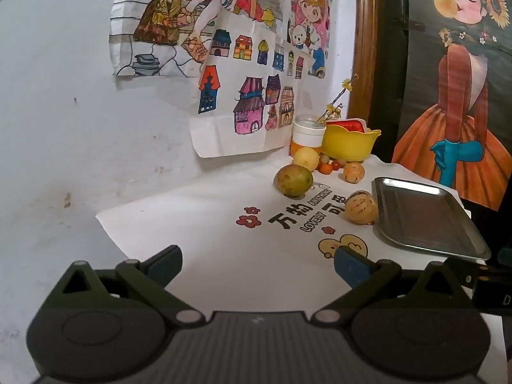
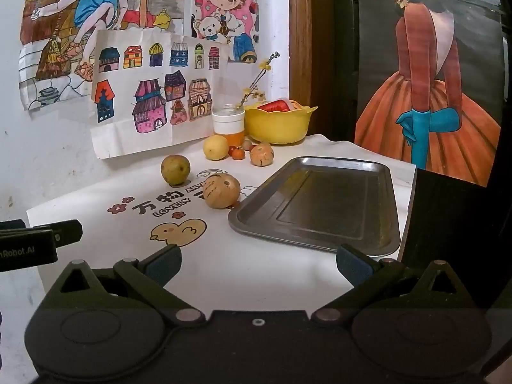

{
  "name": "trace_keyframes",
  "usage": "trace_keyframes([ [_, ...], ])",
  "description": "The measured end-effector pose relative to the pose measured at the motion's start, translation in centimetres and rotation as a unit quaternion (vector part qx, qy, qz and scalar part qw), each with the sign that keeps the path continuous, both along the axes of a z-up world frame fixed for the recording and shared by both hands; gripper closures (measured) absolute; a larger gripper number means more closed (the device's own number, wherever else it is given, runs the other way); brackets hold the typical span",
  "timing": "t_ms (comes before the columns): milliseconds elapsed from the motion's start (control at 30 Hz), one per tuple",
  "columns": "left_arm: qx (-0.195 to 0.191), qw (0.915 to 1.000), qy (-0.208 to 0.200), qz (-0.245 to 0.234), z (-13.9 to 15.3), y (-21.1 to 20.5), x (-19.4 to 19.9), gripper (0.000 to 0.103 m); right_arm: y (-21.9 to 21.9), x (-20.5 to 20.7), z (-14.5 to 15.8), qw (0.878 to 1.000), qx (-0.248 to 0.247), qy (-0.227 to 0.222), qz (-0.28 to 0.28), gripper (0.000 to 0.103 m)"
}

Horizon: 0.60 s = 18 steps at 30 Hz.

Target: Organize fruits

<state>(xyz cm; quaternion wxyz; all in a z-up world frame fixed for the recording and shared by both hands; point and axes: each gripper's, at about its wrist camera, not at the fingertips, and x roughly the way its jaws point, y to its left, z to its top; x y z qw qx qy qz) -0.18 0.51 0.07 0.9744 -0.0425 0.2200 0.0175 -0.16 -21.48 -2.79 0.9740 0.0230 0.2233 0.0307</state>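
While both tools are hovering low over the near edge of the desk [image 2: 243, 275], neither is grasping anything: the left tool [image 1: 257, 265] is standing fully released over bare white cloth, and the right tool [image 2: 257, 264] is likewise spread wide, with its right finger [image 2: 353, 265] sitting just in front of the near rim of the metal tray [image 2: 320, 204].

One tray is lying on the cloth, to the right in both views, and nothing is resting in it. Counting outward, two tan striped fruits are showing: the nearer striped fruit [image 2: 221, 191] is sitting just beside the tray's left corner, ahead of the right tool and slightly to its left, and the farther striped fruit [image 2: 261, 155] is lying beyond it, near the tray's far left corner. One greenish round fruit [image 1: 293, 180] is resting to the left of them, well ahead of the left tool and right of its centre. Behind it, one yellow round fruit [image 1: 306, 159] is lying close to the wall. A cluster of several small red and orange fruits [image 2: 238, 153] is sitting between the yellow fruit and the farther striped one; their exact number is hard to tell.

Farthest back, one white-and-orange jar [image 2: 228, 124] holding a flowering twig and one yellow bowl [image 2: 278, 124] are standing against the wall.
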Motion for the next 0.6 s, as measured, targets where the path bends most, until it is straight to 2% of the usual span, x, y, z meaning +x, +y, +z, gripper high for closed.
trace_keyframes([
  [600,-0.002,1.0000,0.001,0.001,0.15,0.08,-0.02,0.000,-0.29,0.05,0.27,1.000,-0.002,0.003,0.001,0.000],
])
